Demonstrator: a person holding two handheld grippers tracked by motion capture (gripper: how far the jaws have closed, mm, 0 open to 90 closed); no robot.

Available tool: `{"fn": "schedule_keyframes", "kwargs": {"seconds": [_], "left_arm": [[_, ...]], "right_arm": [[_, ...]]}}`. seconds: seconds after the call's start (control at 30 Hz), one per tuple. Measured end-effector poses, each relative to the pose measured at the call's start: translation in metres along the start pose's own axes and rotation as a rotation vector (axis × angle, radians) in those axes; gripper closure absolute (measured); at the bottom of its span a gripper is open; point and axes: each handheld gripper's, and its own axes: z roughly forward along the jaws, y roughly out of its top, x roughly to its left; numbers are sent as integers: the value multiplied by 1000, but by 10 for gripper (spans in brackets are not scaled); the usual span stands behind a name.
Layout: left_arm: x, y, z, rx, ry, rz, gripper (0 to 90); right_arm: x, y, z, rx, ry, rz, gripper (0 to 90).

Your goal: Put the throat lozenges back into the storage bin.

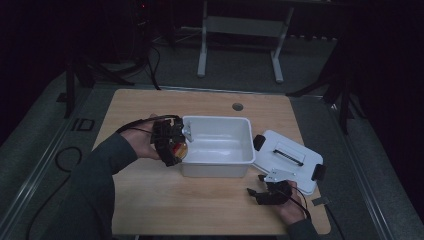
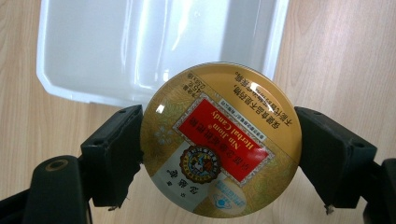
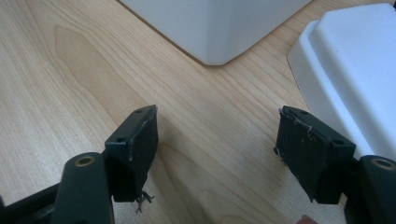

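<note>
A round gold candy tin (image 2: 219,140) with a red label is clamped between the jaws of my left gripper (image 2: 219,154). In the high view that left gripper (image 1: 172,143) hovers at the left rim of the white plastic bin (image 1: 245,135), with the tin (image 1: 180,148) showing at its tip. The bin (image 2: 93,51) looks empty inside. My right gripper (image 3: 217,154) stands open low over the bare wood, with nothing between its jaws. In the high view the right gripper (image 1: 260,192) is near the table's front edge, just in front of the bin's white lid (image 1: 295,150).
The lid (image 3: 355,60) lies flat on the table right of the bin, with black clips at its ends. A corner of the bin (image 3: 219,28) is ahead of my right gripper. A round cable hole (image 1: 238,106) sits near the table's far edge.
</note>
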Motion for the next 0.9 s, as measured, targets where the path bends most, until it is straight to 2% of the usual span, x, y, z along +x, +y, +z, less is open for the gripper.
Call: {"fn": "schedule_keyframes", "kwargs": {"seconds": [0.9], "left_arm": [[8,28,17,-7,-33,-21,200]], "right_arm": [[0,0,0,1,1,-1,290]]}}
